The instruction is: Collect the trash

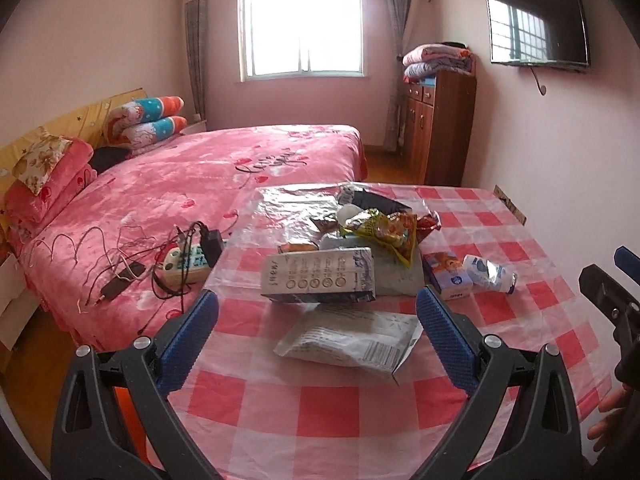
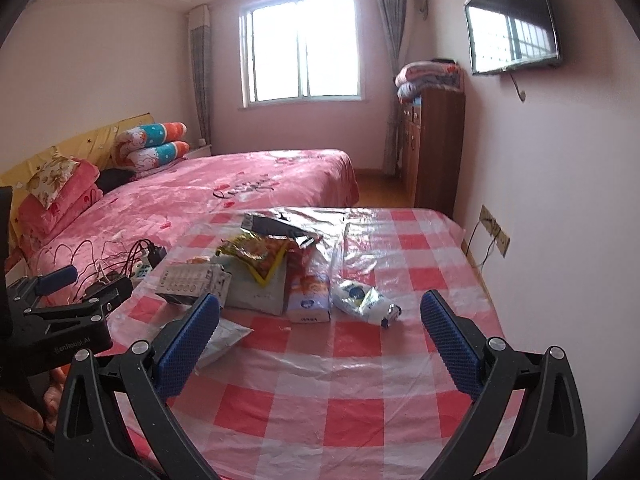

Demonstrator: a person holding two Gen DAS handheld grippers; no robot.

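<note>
A pile of trash lies on the red-and-white checked table [image 1: 328, 412]: a flattened grey carton [image 1: 320, 274], a white plastic wrapper [image 1: 352, 340], a yellow snack bag [image 1: 384, 228], a small blue-and-white box [image 1: 448, 276] and a crumpled white bottle [image 1: 490, 274]. My left gripper [image 1: 318, 320] is open and empty, its jaws either side of the white wrapper, above the table. My right gripper [image 2: 320, 320] is open and empty, hovering short of the box [image 2: 309, 300] and bottle [image 2: 366, 300]. The carton [image 2: 192, 282] and snack bag [image 2: 260, 258] lie further left.
A pink bed [image 1: 192, 184] adjoins the table's left side, with a power strip and tangled cables [image 1: 176, 264] at its edge. A wooden cabinet [image 1: 438, 128] and wall TV [image 1: 538, 24] stand on the right. A clear plastic sheet [image 2: 356, 252] covers the tablecloth.
</note>
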